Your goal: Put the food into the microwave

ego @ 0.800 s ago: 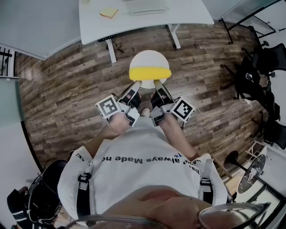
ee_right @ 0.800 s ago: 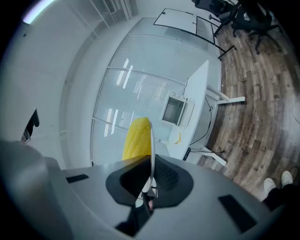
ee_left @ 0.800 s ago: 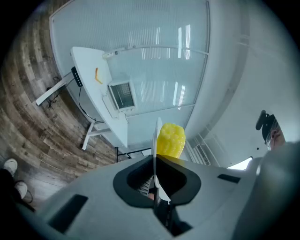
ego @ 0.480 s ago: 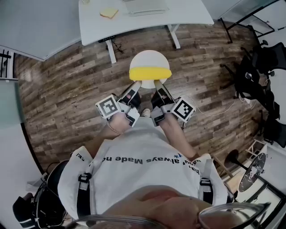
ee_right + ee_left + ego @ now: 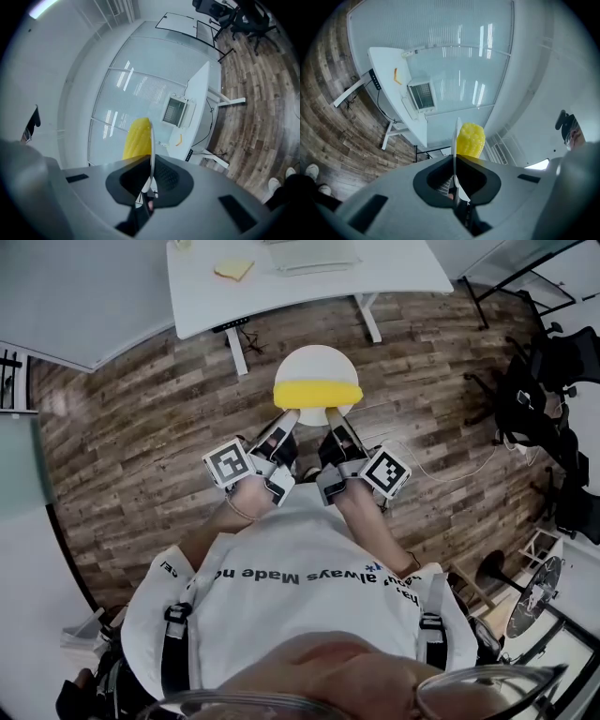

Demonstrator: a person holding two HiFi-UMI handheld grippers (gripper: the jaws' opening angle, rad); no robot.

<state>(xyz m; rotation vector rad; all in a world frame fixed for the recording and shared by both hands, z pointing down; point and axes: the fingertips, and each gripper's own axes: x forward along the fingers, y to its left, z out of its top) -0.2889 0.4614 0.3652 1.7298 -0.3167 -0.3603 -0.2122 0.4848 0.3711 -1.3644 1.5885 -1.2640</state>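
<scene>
Corn point(image 5: 317, 392) is carried at the near edge of a plate point(image 5: 314, 367), whose rim is clamped by the left gripper point(image 5: 287, 415) and right gripper point(image 5: 331, 413) above the floor point(image 5: 141, 427). Carrying is judged under way; next, the microwave point(image 5: 423, 95) at the desk's point(image 5: 375, 273) far edge must be approached, plate kept level.

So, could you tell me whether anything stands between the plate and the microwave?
Nothing visible: only open wooden floor lies between the plate of corn and the desk bearing the microwave, whose door looks shut.
</scene>
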